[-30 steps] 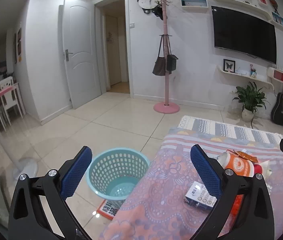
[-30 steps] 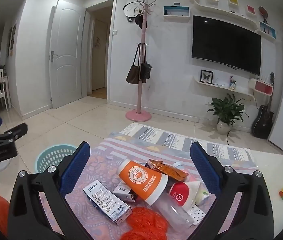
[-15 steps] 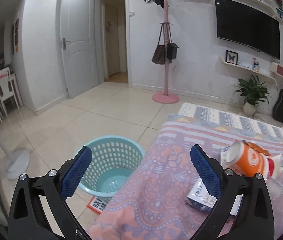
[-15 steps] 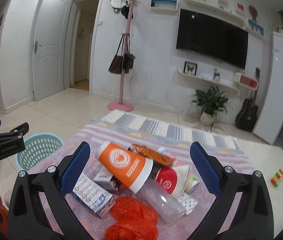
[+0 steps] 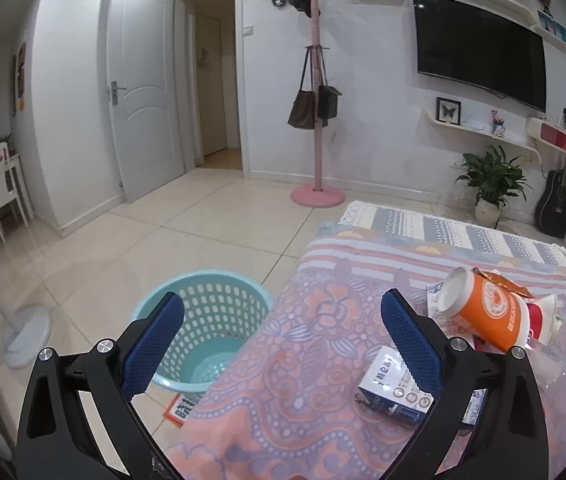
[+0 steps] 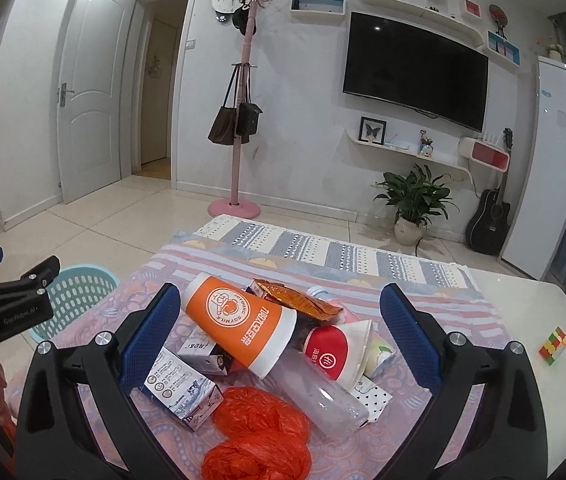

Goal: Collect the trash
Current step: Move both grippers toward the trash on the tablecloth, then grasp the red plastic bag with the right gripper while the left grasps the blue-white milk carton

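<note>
We have yet to start: both grippers (image 5: pixel 281 330) (image 6: pixel 279 328) gape wide and empty, the trash (image 6: pixel 267 344) heaped on the table (image 6: pixel 523 320), the basket (image 5: pixel 203 320) seemingly empty.

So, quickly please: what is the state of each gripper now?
Left gripper: open, holding nothing.
Right gripper: open, holding nothing, above the trash.
</note>
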